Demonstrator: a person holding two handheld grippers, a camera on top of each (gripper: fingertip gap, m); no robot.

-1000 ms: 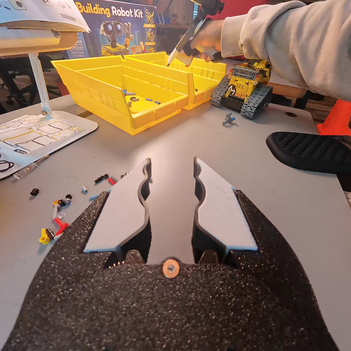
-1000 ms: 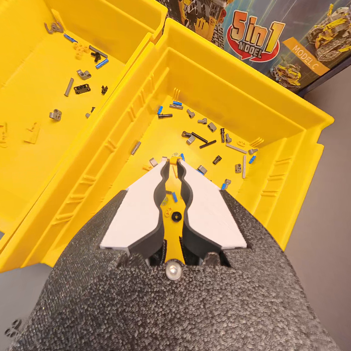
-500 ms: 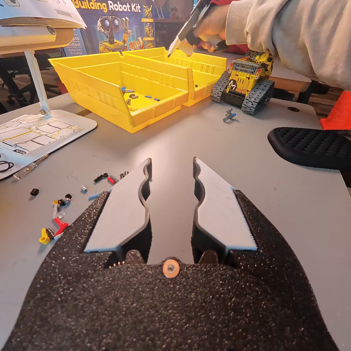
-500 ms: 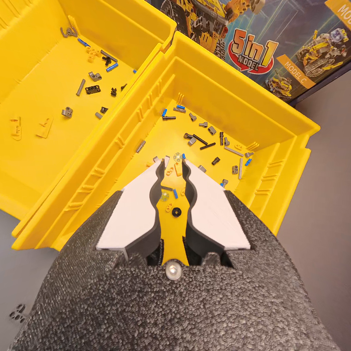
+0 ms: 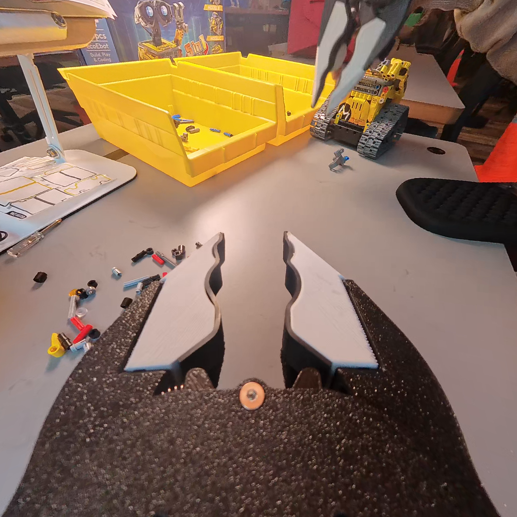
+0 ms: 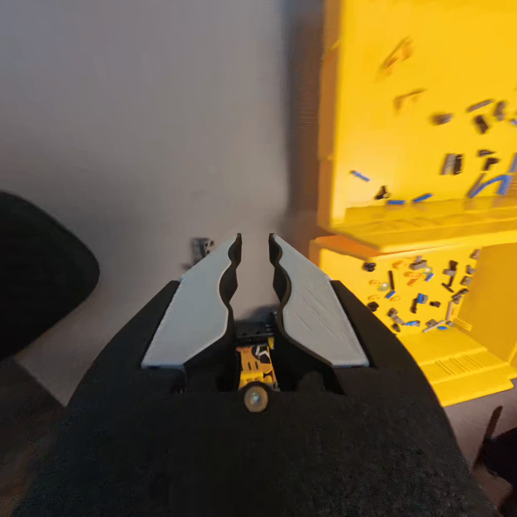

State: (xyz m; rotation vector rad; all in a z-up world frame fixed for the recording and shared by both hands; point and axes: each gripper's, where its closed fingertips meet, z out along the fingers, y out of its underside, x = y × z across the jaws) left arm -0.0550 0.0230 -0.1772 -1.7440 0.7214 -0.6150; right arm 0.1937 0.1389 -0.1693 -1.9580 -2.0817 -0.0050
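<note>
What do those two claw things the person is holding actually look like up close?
Each claw, left and right, has two pale grey ribbed fingers with wavy black inner edges, tapering to points. They sit in a speckled black body with one bare screw. The person's sleeve is light grey knit.

Left wrist cam: low over grey bench, looking fwd along own gripper toward yellow bins & tracked toy vehicle at far side; right gripper visible up high, far off. Right wrist cam: high, aimed steeply down, blurred, close above vehicle, bins at right edge. Shared by both: bins, vehicle, bench, black textured pad.
</note>
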